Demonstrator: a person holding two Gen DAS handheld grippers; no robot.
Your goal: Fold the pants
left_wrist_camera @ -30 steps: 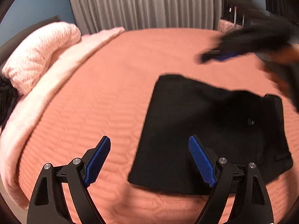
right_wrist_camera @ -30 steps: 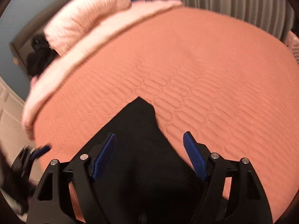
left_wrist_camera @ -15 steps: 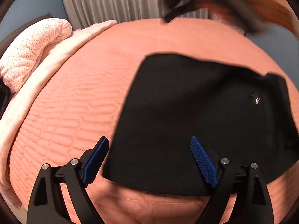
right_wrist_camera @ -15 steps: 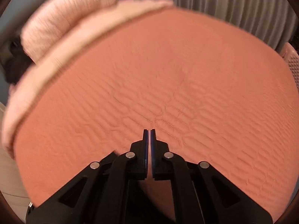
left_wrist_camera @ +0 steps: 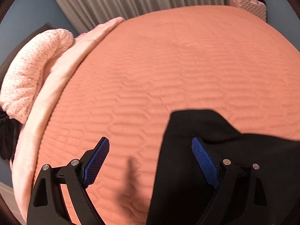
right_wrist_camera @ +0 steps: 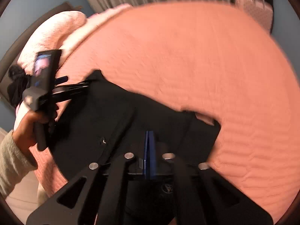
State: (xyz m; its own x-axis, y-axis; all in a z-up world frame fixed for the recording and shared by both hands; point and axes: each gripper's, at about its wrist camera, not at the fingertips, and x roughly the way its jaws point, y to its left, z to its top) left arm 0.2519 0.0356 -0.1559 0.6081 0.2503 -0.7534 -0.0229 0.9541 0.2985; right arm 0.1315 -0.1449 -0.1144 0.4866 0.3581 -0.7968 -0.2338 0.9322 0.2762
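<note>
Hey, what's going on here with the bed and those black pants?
A person is folding black pants on an orange bedspread, with a handheld gripper in each hand. The left gripper is open, with the pants' edge lying between its fingers. The right gripper is shut over the pants; whether it pinches the cloth is hard to tell. The picture is blurred.

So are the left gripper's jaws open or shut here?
Open: the left gripper has its blue pads wide apart, one over the black pants.
</note>
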